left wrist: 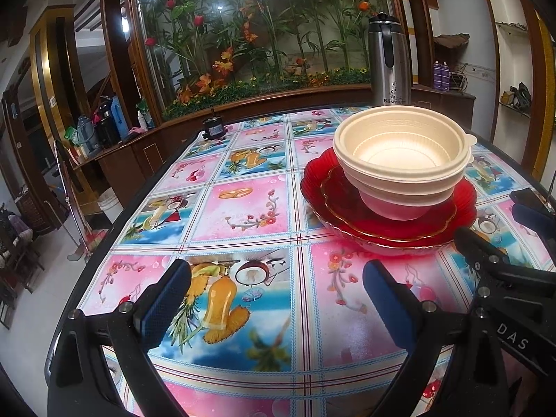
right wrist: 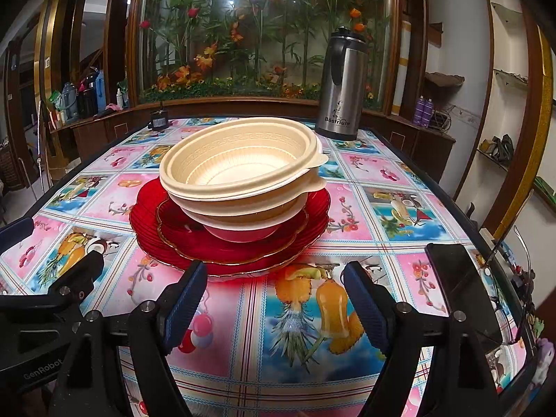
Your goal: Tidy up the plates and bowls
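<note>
Both grippers, left gripper [left wrist: 276, 299] and right gripper [right wrist: 274, 300], gape empty before the stacked bowls [right wrist: 239, 170].

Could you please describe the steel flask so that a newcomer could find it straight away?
Start at the table with its fruit-print cloth and look to its far edge. The steel flask stands upright there, beyond the stacked cream bowls, the only tall metal thing, with a black lid.

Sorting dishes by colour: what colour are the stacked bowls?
Cream plastic bowls, sitting on red glass plates; clearest in the right wrist view.
</note>
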`<state>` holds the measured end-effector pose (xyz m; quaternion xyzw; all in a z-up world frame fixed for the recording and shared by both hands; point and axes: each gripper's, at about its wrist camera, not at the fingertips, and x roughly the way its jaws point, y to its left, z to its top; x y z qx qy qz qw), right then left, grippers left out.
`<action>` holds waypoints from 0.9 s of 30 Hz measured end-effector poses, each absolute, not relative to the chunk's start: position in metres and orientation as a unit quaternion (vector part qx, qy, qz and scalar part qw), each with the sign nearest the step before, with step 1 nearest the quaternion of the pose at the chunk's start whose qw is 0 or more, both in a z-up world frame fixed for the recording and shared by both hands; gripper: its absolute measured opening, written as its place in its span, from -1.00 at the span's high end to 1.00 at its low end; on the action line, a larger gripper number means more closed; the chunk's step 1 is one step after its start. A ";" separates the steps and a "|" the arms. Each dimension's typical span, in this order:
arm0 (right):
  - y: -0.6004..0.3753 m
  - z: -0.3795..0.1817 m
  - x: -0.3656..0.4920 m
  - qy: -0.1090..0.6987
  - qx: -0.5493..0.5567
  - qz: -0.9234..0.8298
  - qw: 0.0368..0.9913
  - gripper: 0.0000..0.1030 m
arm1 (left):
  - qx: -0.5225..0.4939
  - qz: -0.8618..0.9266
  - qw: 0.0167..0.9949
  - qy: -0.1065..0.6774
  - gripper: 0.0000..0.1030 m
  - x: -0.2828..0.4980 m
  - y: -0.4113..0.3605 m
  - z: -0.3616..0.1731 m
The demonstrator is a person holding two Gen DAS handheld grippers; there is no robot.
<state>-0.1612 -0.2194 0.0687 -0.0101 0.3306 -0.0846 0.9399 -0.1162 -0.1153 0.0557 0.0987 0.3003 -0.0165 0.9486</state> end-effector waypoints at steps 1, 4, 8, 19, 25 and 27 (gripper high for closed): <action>-0.220 0.069 -0.161 0.330 -0.010 -0.085 0.940 -0.64 | 0.100 -0.016 0.949 0.299 -0.92 -0.116 -0.115 0.056; -0.219 0.069 -0.161 0.331 -0.010 -0.084 0.940 -0.65 | 0.104 -0.013 0.949 0.297 -0.92 -0.116 -0.116 0.056; -0.219 0.069 -0.162 0.331 -0.011 -0.085 0.940 -0.65 | 0.104 -0.013 0.949 0.298 -0.92 -0.117 -0.116 0.057; -0.219 0.069 -0.162 0.331 -0.009 -0.083 0.940 -0.65 | 0.107 -0.007 0.949 0.298 -0.92 -0.117 -0.116 0.057; -0.218 0.070 -0.162 0.332 -0.010 -0.082 0.940 -0.65 | 0.110 -0.006 0.948 0.298 -0.92 -0.118 -0.117 0.058; -0.218 0.070 -0.163 0.332 -0.013 -0.082 0.940 -0.67 | 0.113 -0.006 0.949 0.294 -0.92 -0.119 -0.116 0.058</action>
